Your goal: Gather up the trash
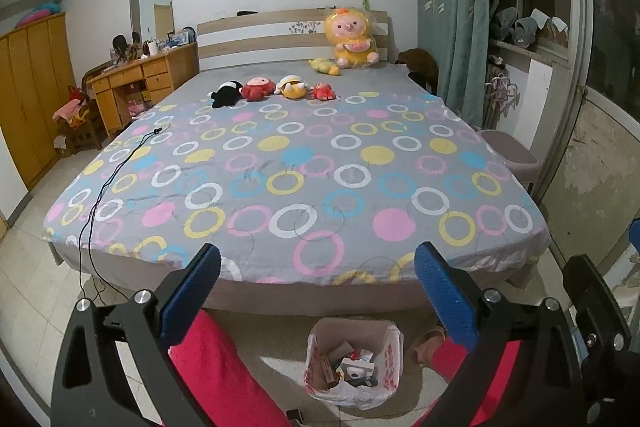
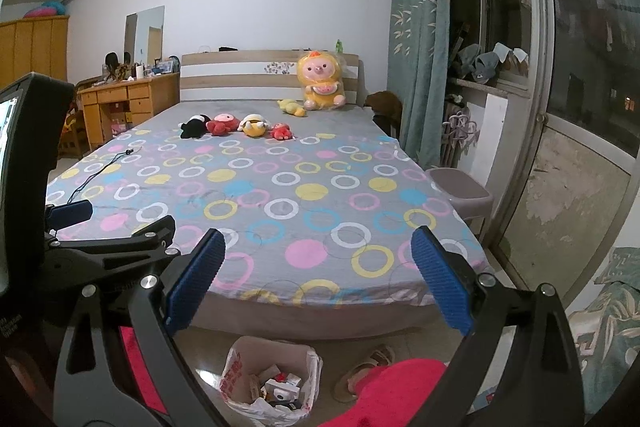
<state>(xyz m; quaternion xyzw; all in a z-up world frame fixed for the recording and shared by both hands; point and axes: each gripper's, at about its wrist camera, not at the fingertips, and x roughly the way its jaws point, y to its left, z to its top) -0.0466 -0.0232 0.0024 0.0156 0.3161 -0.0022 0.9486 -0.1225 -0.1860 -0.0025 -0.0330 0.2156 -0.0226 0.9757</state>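
A: Where's the trash?

B: In the bag-lined trash bin [image 1: 354,363] on the floor at the foot of the bed [image 1: 304,163], at 6 o'clock in both views; small boxes and wrappers fill it.

A: And the tongs?

B: Left gripper [image 1: 318,291] stands wide open, empty, above the bin. Right gripper [image 2: 316,279] likewise, jaws spread, nothing held.

A: Anything on the bed?

B: Four small plush toys [image 1: 276,89] toward 12 o'clock, a yellow pig plush [image 1: 352,41] at the headboard, a black cable [image 1: 116,167] at 9 o'clock.
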